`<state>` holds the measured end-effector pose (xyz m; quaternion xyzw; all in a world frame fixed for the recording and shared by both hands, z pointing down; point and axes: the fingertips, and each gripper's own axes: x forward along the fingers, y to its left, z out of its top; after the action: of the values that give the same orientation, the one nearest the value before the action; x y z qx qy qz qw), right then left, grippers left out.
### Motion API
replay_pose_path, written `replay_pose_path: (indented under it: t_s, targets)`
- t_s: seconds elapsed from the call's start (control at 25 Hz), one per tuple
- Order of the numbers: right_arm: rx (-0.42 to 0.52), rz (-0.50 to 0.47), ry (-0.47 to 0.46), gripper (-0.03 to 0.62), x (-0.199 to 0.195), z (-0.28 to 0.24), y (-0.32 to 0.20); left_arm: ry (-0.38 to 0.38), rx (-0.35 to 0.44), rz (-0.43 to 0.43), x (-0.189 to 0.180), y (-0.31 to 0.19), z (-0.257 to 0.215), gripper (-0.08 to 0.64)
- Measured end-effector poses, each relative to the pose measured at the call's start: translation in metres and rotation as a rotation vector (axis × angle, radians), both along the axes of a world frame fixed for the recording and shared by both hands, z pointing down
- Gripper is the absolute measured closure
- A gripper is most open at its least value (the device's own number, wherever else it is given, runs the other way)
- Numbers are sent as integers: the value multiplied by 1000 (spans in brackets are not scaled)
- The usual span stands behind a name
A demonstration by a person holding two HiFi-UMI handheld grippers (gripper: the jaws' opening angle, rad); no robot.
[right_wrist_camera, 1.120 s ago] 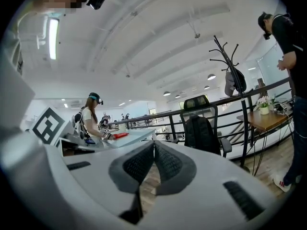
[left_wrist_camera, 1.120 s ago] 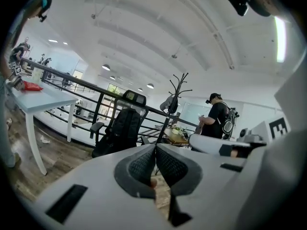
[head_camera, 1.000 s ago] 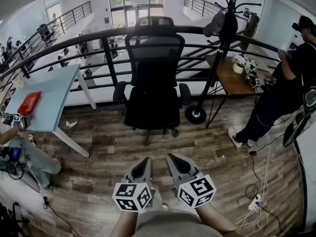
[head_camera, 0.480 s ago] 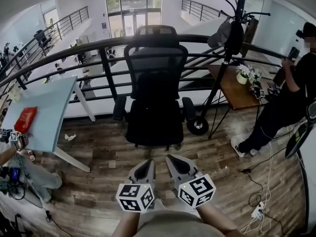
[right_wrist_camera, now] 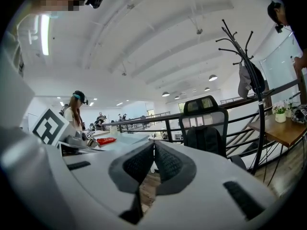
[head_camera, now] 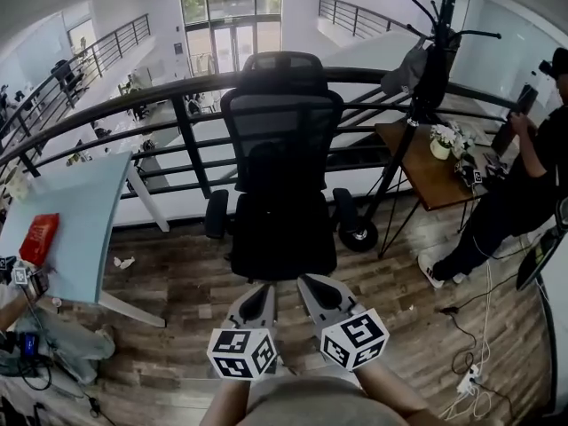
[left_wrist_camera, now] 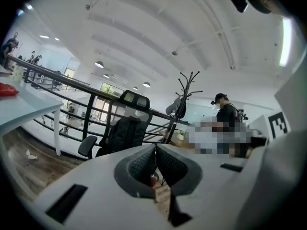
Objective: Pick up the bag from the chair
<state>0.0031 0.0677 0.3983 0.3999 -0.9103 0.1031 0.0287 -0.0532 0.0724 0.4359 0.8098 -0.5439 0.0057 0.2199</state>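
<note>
Approach step, I'd say, nothing grabbed yet. Black backpack (head_camera: 282,198) sits on office chair (head_camera: 282,118) seat, straight ahead. Left gripper (head_camera: 260,293) and right gripper (head_camera: 313,287) near, both pinched closed, empty. Next: get closer, open jaws, grab backpack top.

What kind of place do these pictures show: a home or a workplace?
Probably a workplace: an open office on an upper level. A black office chair stands beside a light blue desk, and a dark railing overlooks a lower floor.

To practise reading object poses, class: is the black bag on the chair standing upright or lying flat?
Upright: the bag stands on the seat, leaning against the backrest of the chair.
</note>
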Motion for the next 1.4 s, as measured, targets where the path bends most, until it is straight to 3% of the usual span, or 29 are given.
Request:
replay_pose_path:
  t_s: [0.24,0.56,0.96,1.4]
  targets:
    - [10,25,7,591,-29,5,-34,3,6,25,-30,-38,7,557]
    - [16,65,4,591,-42,6,-70,2,7,62,-44,-76,10,557]
    - [-10,68,6,592,-43,16,-110,-13,-7,67,-45,-119,17,557]
    - [15,31,23,591,-31,17,-201,-23,2,20,-37,-204,19,557]
